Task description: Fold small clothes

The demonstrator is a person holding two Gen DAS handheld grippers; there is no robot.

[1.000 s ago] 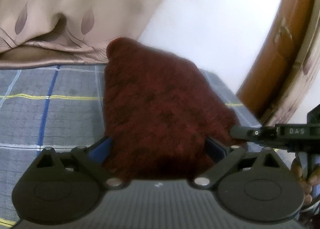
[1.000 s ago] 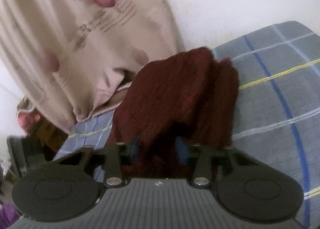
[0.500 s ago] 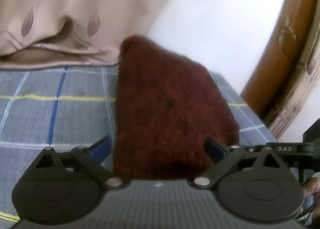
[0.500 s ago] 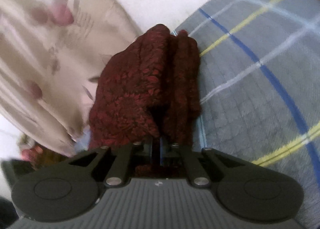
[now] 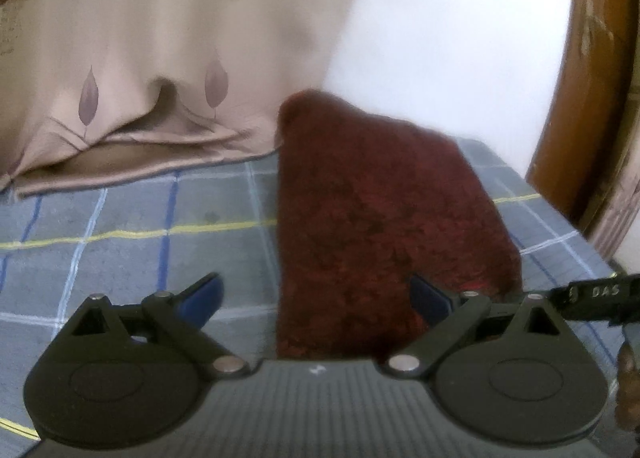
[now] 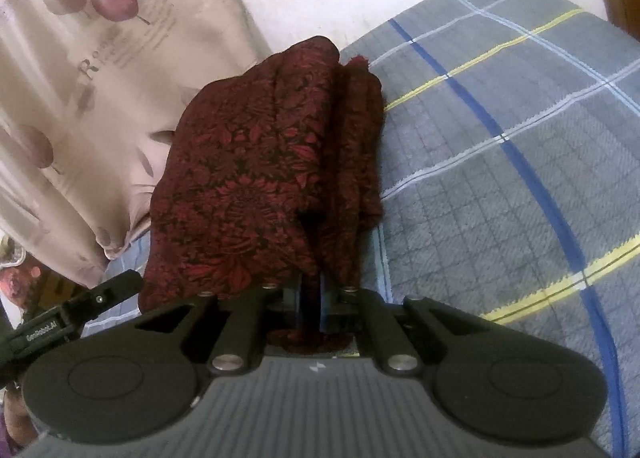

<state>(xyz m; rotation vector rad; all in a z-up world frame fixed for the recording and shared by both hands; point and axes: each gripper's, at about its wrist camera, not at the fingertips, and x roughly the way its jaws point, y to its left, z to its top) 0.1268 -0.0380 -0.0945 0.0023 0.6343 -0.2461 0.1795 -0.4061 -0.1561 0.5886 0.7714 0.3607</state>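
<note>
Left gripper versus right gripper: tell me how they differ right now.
The left gripper has its jaws spread wide, gripping nothing; the right gripper has its jaws pinched on the maroon cloth. Both have blue pads and point at the cloth on the plaid sheet.

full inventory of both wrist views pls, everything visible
maroon patterned cloth: 1, dark red with floral print, bunched on the bedsheet, near edge between the right gripper's fingers
bedsheet: 1, grey plaid with blue, yellow and white lines, under the cloth
curtain: 1, beige with leaf print, hanging behind, hem on the sheet
wall: white, behind
wooden frame: 1, brown, curved, far right in left view
left gripper: black, blue pads, open, over the cloth's near end
right gripper: black, shut on cloth
</note>
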